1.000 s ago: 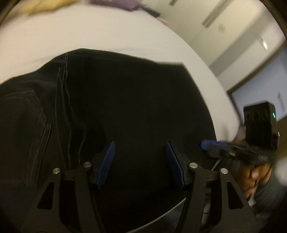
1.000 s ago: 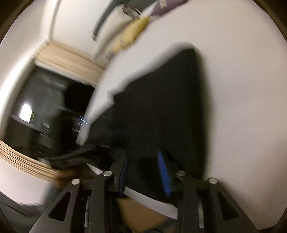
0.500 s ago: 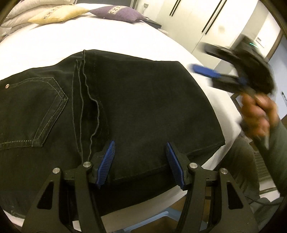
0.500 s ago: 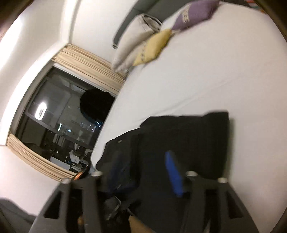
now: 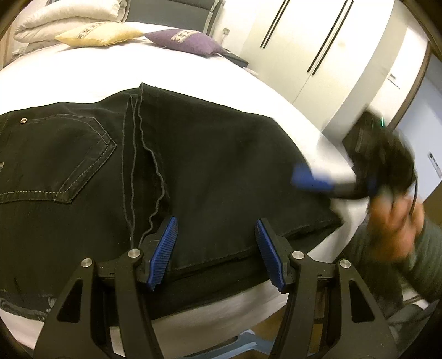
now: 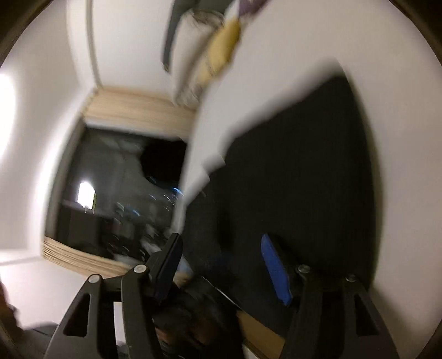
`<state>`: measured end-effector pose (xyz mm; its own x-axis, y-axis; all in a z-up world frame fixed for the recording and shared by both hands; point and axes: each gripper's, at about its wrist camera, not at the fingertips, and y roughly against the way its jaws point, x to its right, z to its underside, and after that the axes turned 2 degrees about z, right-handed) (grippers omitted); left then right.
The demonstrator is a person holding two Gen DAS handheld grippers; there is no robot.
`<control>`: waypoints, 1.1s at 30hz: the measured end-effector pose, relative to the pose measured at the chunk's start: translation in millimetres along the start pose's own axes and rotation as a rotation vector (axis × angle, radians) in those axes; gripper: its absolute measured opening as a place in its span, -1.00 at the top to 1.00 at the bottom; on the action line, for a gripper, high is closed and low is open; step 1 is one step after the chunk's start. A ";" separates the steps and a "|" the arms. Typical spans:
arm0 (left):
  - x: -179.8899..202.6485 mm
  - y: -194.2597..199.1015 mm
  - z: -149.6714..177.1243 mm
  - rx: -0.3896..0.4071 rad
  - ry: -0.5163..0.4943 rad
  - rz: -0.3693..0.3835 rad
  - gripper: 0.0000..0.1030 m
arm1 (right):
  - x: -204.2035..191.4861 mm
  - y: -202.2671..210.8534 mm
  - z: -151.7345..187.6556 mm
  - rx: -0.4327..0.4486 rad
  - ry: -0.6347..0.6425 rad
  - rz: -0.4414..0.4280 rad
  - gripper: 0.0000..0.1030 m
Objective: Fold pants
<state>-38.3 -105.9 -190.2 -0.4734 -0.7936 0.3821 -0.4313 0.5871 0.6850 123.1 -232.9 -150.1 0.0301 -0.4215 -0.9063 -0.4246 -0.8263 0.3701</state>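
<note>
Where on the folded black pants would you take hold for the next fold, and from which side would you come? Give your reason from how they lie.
Probably the hemmed leg ends at the right corner of the black pants, coming in from the bed edge nearest the person. There the layers lie flat and stacked, with their edges exposed near the bed's edge, so a finger could slide under. The right gripper, jaws closing on nothing, is already beside that corner.

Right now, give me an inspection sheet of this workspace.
Surface: white bed, sheet smooth.
Job's things: black pants lying flat, folded, at the bed's near edge.
Clutter: yellow cushion, purple cushion, white pillows at the far end.
Grippers: left gripper open over the pants, gripping nothing; right gripper blurred, jaws closing, nothing gripped.
Cables: thin cable beside the right hand.
Surroundings: white wardrobe, dark window.
</note>
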 end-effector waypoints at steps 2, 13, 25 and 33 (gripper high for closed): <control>-1.8 6.6 0.2 0.006 0.023 0.014 -0.11 | 6.5 3.2 15.0 0.061 0.086 0.095 0.95; -104.8 172.8 33.7 0.372 0.392 -0.211 -0.41 | -38.9 -9.3 6.8 0.016 0.134 0.086 -0.36; -246.5 180.5 76.1 0.429 0.845 -0.101 -0.72 | -23.0 12.8 22.8 0.066 -0.006 0.124 0.02; -278.5 171.5 71.6 0.519 0.844 0.045 -0.83 | -27.5 6.7 14.6 0.057 -0.015 0.148 0.02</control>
<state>-35.4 227.2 -223.6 0.1173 -0.5036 0.8559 -0.8048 0.4568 0.3791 106.2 -221.3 -125.7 -0.0494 -0.5309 -0.8460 -0.4742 -0.7330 0.4877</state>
